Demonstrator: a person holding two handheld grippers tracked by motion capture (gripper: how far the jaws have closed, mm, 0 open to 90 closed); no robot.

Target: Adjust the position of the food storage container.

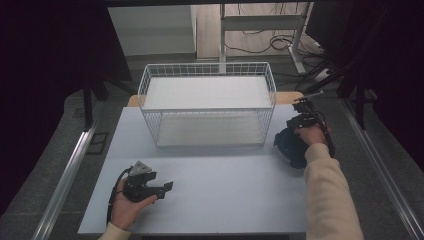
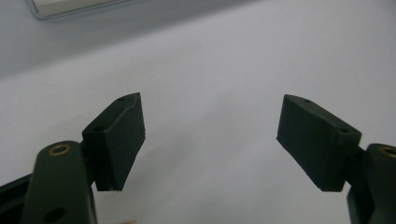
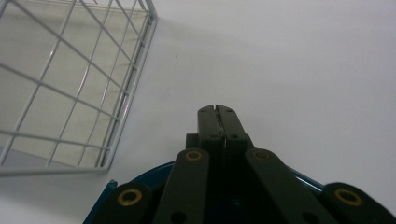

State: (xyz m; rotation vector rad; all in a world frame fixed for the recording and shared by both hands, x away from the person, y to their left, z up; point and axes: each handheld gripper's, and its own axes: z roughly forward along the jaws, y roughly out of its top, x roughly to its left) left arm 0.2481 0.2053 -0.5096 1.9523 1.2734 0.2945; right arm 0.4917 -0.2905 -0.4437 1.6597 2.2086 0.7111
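One round dark-blue plastic dish [image 1: 289,146] stands tilted on the white table [image 1: 225,180] beside one white wire basket [image 1: 207,102], pinched by the closed right gripper [image 3: 218,112]; left gripper [image 2: 210,135] gapes wide, empty.

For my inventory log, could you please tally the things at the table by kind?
White wire basket: 1
Blue round item, gripped by the right claw: 1
Hand-held claws, the left claw included: 2
Total: 4
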